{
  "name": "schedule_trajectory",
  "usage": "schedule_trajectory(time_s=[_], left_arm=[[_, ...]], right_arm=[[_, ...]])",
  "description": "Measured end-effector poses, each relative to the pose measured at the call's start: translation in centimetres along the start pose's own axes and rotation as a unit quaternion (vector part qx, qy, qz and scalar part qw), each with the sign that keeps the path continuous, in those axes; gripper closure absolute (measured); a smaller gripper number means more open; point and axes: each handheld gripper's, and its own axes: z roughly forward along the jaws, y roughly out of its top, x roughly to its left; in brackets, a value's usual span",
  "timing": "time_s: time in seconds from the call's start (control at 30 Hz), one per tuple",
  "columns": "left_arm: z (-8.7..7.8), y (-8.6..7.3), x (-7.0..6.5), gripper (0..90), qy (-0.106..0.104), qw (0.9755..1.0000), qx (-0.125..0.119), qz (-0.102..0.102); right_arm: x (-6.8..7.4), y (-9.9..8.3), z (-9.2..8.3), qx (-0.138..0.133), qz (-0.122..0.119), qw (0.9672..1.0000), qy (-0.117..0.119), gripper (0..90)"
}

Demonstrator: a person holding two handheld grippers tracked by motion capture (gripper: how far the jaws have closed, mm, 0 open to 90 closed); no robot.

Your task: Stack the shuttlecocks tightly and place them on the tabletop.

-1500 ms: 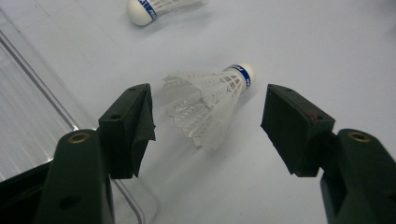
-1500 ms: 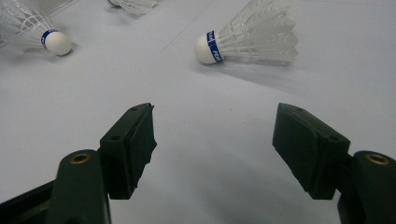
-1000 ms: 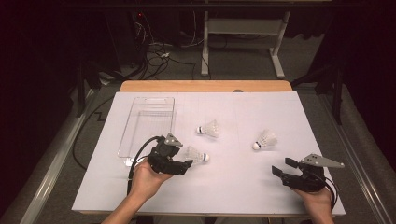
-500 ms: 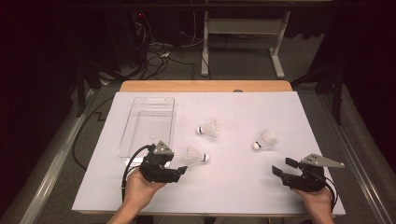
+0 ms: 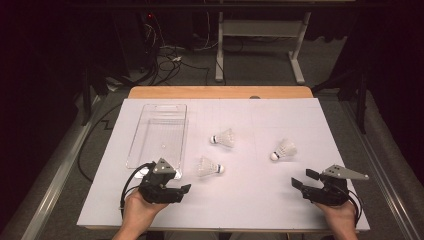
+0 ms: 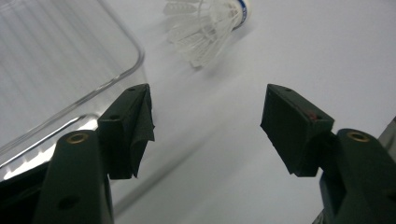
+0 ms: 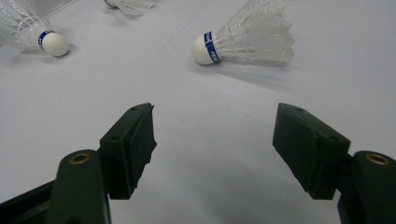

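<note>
Three white shuttlecocks lie on the white sheet: one in the middle [image 5: 223,137], one nearer me [image 5: 209,166], one to the right [image 5: 284,149]. A clear plastic tray [image 5: 159,135] stands empty at the left. My left gripper [image 5: 182,189] rests near the front edge, below the tray's near right corner, open and holding nothing. Along its jaws [image 6: 208,126] I see the tray's corner [image 6: 56,60] and the near shuttlecock [image 6: 205,23] ahead. My right gripper [image 5: 302,179] sits open at the front right; its view [image 7: 215,144] faces the right shuttlecock [image 7: 247,39], well short of it.
The white sheet [image 5: 240,200] covers most of the wooden table [image 5: 220,92]. Beyond the far edge are a dark floor with cables [image 5: 170,60] and a white desk frame [image 5: 257,30]. A metal rail [image 5: 60,175] runs along the left side.
My left gripper has drawn back toward the front edge and leftward, away from the near shuttlecock, which stayed in place. The right gripper has not moved.
</note>
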Motion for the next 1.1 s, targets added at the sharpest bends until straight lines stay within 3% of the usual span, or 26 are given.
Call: schedule_trajectory(time_s=[0.2, 0.4, 0.67, 0.87, 1.1], left_arm=[[-1.2, -1.4, 0.8, 34.6, 0.01, 0.9999, -0.006, -0.003], [-1.5, -2.7, 1.7, 34.3, 0.019, 0.9992, -0.02, -0.031], [-1.5, -3.6, 2.5, 34.1, 0.029, 0.9981, -0.031, -0.044], [-2.1, -4.7, 3.1, 33.2, 0.043, 0.9955, -0.053, -0.064], [-2.6, -6.6, 4.3, 33.0, 0.061, 0.9907, -0.074, -0.096]], right_arm=[[0.1, 0.0, -0.1, 0.0, -0.009, 1.0, -0.004, 29.9], [0.2, 0.1, 0.1, 0.002, -0.01, 0.9999, 0.002, 29.9], [0.2, 0.0, 0.0, -0.001, -0.007, 1.0, 0.003, 29.9], [0.2, 0.1, 0.0, 0.0, -0.008, 1.0, 0.001, 29.9], [0.3, 0.1, 0.0, 0.0, -0.007, 1.0, -0.002, 29.9]])
